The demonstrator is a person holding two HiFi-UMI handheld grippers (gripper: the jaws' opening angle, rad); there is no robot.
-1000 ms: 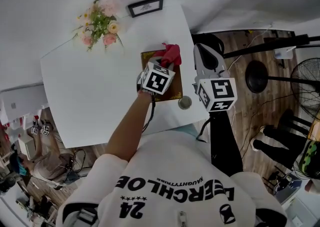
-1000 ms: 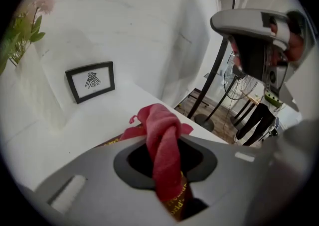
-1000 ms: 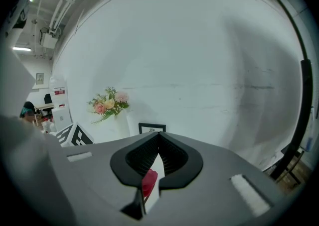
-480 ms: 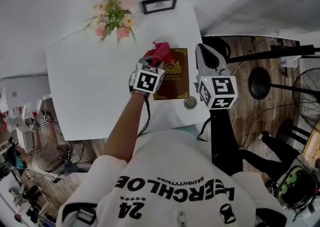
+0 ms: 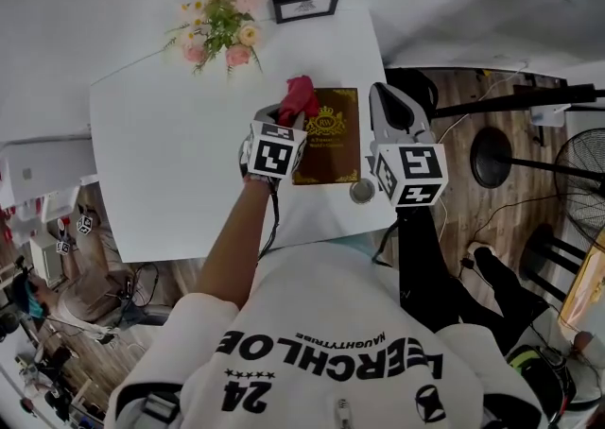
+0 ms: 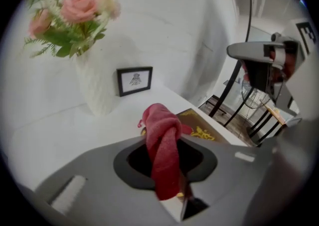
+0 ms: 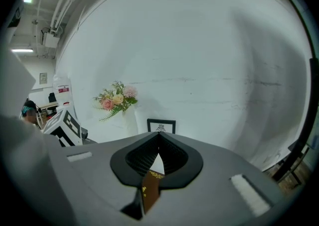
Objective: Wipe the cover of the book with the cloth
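Note:
A brown book (image 5: 329,136) with gold print lies flat on the white table (image 5: 170,153). My left gripper (image 5: 289,119) is shut on a red cloth (image 5: 300,94), which hangs down at the book's far left corner. In the left gripper view the cloth (image 6: 162,143) drapes through the left gripper (image 6: 168,170), with the book (image 6: 205,131) just beyond it. My right gripper (image 5: 380,96) hovers to the right of the book, jaws closed at the tips and nothing held. In the right gripper view a strip of the book (image 7: 150,191) shows below the right gripper (image 7: 159,139).
A vase of pink flowers (image 5: 220,25) and a small black picture frame (image 5: 305,6) stand at the table's far edge. A small round metal object (image 5: 360,192) sits near the book's near right corner. A black chair (image 5: 408,85) and stands crowd the floor to the right.
My left gripper has carried the red cloth leftward across the top of the book, from mid-cover to its left corner. The right gripper has kept its place beside the book.

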